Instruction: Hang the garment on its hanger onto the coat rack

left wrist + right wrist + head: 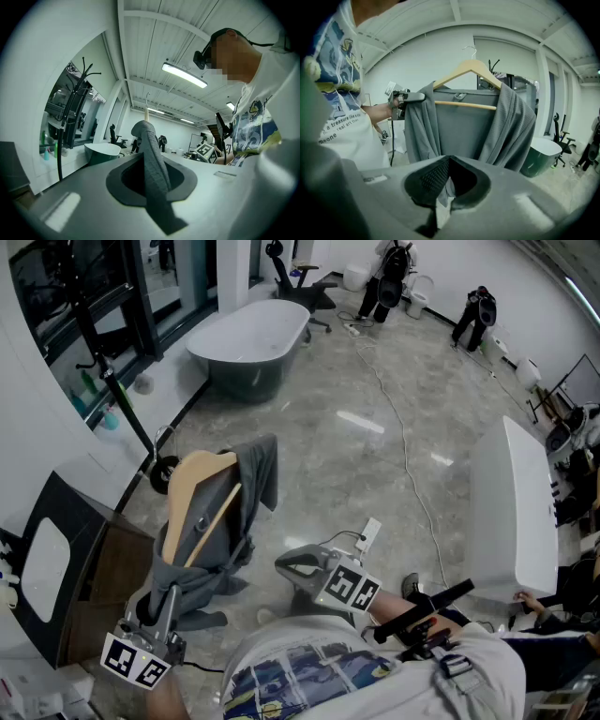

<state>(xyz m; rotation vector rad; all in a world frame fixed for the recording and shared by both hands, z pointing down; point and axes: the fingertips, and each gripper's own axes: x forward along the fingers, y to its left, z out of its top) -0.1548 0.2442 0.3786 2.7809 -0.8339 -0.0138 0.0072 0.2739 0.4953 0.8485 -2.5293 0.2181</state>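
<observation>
L gripper (151, 174) is clamped on a fold of the grey garment (459, 126) at one shoulder edge. That grip carries the garment and its wooden hanger (464, 70) together and leaves the wire hook (469, 49) free on top, prob. to catch a prong. Garment hangs in the air near the black coat rack (111, 381), on the person's side, not on it yet. R gripper (449, 164) has jaw tips together w/ nothing clearly held, farther from the coat rack, likely spare for steadying. L points about level; R angles somewhat down.

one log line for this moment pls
phase: pre-hang | left gripper: jaws shut on garment | right gripper: jaws shut, empty | hanger: in garment, not yet on coat rack
</observation>
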